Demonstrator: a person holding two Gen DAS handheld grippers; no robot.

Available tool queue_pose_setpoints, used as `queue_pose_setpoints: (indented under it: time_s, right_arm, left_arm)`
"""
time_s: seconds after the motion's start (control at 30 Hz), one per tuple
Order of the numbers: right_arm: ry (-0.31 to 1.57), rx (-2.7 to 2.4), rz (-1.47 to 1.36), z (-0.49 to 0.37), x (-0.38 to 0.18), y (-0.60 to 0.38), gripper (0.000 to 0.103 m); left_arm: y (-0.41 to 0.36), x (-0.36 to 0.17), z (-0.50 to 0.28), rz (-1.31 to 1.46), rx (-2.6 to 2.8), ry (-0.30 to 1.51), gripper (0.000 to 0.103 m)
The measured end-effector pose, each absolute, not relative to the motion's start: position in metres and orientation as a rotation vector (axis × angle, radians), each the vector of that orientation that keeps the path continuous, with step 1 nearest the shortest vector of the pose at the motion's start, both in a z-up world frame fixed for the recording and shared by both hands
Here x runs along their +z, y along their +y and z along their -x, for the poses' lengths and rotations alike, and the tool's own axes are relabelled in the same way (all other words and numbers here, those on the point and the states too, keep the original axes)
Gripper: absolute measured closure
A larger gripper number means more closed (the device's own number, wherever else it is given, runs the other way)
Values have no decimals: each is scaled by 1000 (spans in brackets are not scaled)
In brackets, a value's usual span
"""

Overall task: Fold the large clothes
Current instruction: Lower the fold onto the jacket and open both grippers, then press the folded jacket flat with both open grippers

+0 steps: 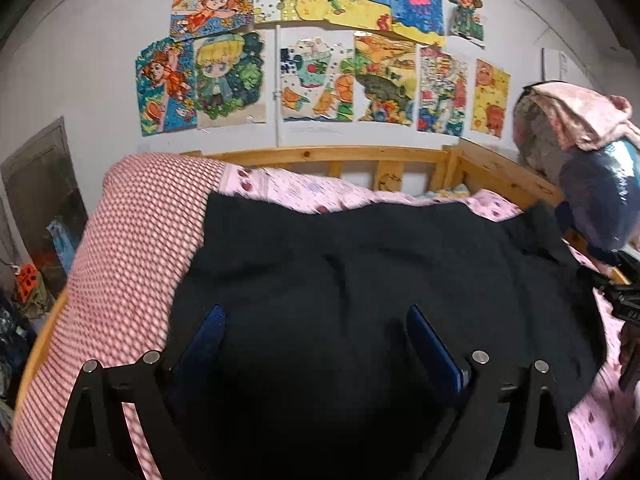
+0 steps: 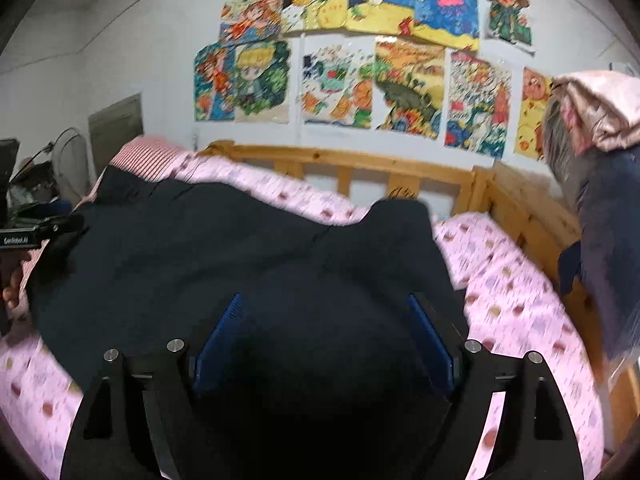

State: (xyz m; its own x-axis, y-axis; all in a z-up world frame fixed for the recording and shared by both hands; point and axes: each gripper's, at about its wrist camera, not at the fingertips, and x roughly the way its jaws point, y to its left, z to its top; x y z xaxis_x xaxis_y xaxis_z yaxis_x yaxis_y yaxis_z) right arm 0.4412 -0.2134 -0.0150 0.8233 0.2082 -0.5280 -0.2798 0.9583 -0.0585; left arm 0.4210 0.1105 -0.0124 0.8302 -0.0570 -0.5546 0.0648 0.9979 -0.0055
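Pine bed frame [image 1: 400, 158] carries a pink printed sheet [image 2: 516, 296]; across its middle a black garment [image 1: 360, 264] lies spread flat. Above its near edge, left gripper [image 1: 316, 316] and right gripper [image 2: 326, 304] stand wide apart, empty.

One dark garment [image 1: 360, 280] lies on one bed [image 1: 340, 156]. Two grippers: left [image 1: 316, 320], right [image 2: 324, 312]. About twelve drawings [image 1: 316, 80] hang above.

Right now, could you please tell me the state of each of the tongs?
Left tongs: open, over the dark garment, gripping nothing.
Right tongs: open, over the same garment, gripping nothing.
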Motion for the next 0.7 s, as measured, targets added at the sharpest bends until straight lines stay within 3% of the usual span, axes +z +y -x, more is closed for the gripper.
queue_pose_setpoints:
  time_s: [0.27,0.37,0.7]
  right_arm:
    - [591,312,146,-441,-44,-196,20]
    - [587,300,128,-458,-48,-190,15]
    - [654,219,200,-525,-49,-168,14]
  left_arm:
    - [77,-35,-423,-112,-98,631,0]
    - [72,-38,-439,-122,-74,634,0]
    - [92,-45,-502,-39,28,707,0]
